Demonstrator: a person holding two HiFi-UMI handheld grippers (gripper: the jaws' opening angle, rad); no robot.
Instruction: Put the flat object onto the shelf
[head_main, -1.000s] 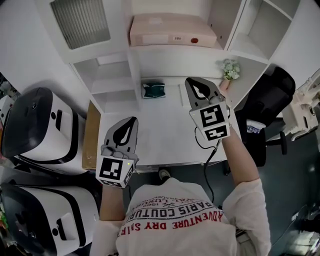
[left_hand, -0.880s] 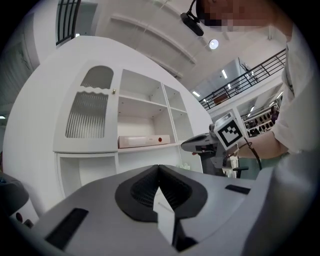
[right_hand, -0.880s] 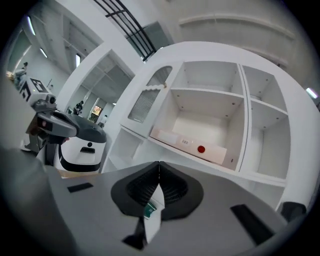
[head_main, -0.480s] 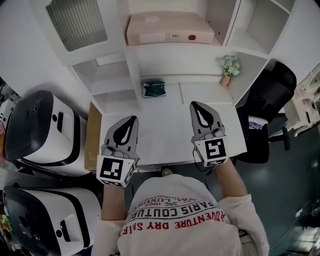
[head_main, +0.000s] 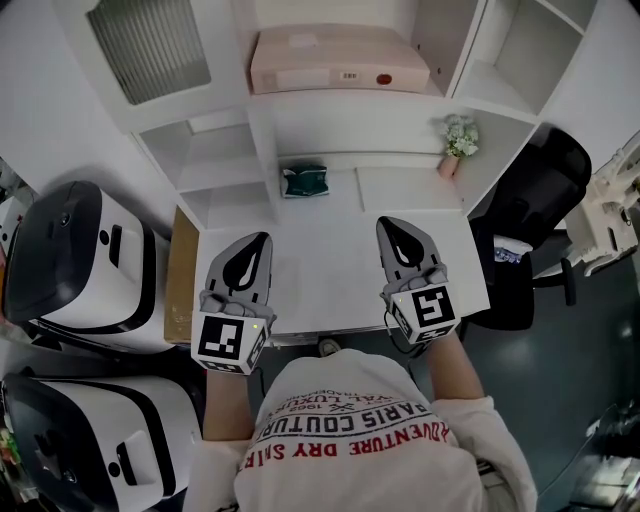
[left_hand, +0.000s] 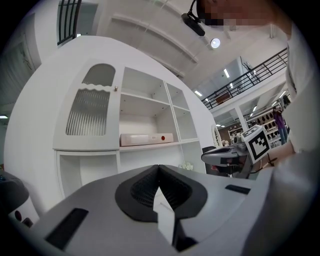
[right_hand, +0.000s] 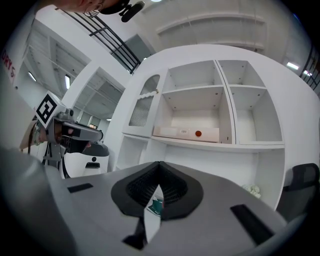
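The flat pinkish box (head_main: 340, 58) lies on the white shelf (head_main: 350, 98) above the desk, with a red dot on its front. It also shows in the left gripper view, box (left_hand: 146, 138), and in the right gripper view, box (right_hand: 186, 133). Both grippers hover over the desk's front edge, far below the box. My left gripper (head_main: 263, 238) is shut with nothing in it, its jaws meeting at the tip (left_hand: 159, 167). My right gripper (head_main: 384, 222) is also shut and empty, tip (right_hand: 159, 164) pointing towards the shelf unit.
A green packet (head_main: 304, 179) sits at the back of the white desk (head_main: 320, 270). A small flower pot (head_main: 458, 140) stands in the right cubby. White helmet-like machines (head_main: 80, 260) stand on the left, a black chair (head_main: 530, 200) on the right.
My right gripper has drawn back from the desk's rear right towards the front edge and now sits level with the left one. The left gripper has hardly moved.
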